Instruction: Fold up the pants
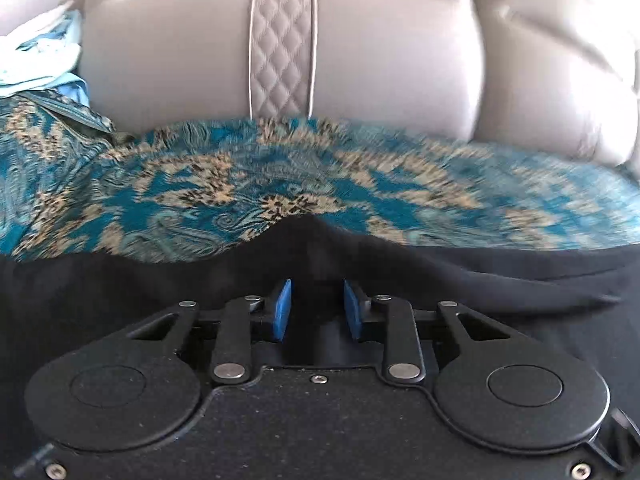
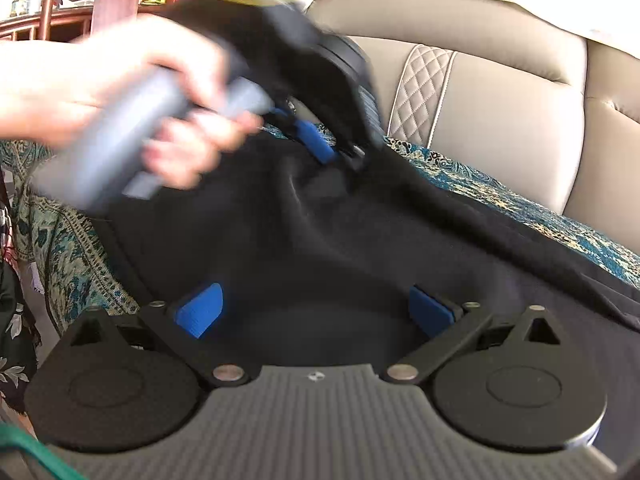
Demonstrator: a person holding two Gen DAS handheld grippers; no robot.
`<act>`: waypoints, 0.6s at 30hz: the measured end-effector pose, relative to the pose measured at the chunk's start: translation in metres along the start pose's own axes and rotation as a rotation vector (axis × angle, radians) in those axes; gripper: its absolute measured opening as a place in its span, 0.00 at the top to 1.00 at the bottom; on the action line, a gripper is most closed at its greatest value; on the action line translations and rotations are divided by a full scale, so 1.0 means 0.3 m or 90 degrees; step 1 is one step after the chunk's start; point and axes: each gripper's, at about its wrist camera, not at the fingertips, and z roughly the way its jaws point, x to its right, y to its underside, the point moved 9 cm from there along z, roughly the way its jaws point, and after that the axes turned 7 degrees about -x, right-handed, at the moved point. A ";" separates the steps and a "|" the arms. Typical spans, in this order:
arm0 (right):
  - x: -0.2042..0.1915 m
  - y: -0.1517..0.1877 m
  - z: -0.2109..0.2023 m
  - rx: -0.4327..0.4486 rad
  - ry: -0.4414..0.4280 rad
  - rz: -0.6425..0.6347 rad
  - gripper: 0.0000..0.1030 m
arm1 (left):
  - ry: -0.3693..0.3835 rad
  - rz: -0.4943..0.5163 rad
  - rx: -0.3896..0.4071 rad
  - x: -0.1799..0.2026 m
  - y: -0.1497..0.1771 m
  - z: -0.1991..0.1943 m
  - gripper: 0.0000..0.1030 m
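The black pants (image 2: 320, 216) lie on a teal and gold patterned cover (image 1: 240, 184) on a sofa seat. My left gripper (image 1: 317, 312) is shut on a raised fold of the pants (image 1: 312, 248); its blue pads pinch the black cloth. It also shows in the right wrist view (image 2: 320, 148), held by a hand and blurred by motion, lifting the cloth. My right gripper (image 2: 316, 312) is open, its blue pads wide apart over the black cloth with nothing between them.
The beige leather sofa back (image 1: 280, 48) with a quilted strip stands right behind the cover. Light blue clothes (image 1: 44, 52) lie at the left. A wooden shelf with bottles (image 2: 60, 4) is far left. A floral cloth (image 2: 12, 320) hangs at the left edge.
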 end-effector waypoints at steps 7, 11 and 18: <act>0.006 -0.006 -0.001 -0.006 -0.007 -0.003 0.00 | -0.070 -0.044 0.027 -0.058 -0.154 0.033 0.71; 0.006 -0.005 0.001 -0.005 -0.009 -0.003 0.00 | -0.054 -0.053 0.072 -0.148 -0.087 -0.101 0.61; 0.012 -0.022 0.011 -0.009 -0.012 0.008 0.00 | -0.163 -0.150 0.061 -0.442 0.196 -0.236 0.62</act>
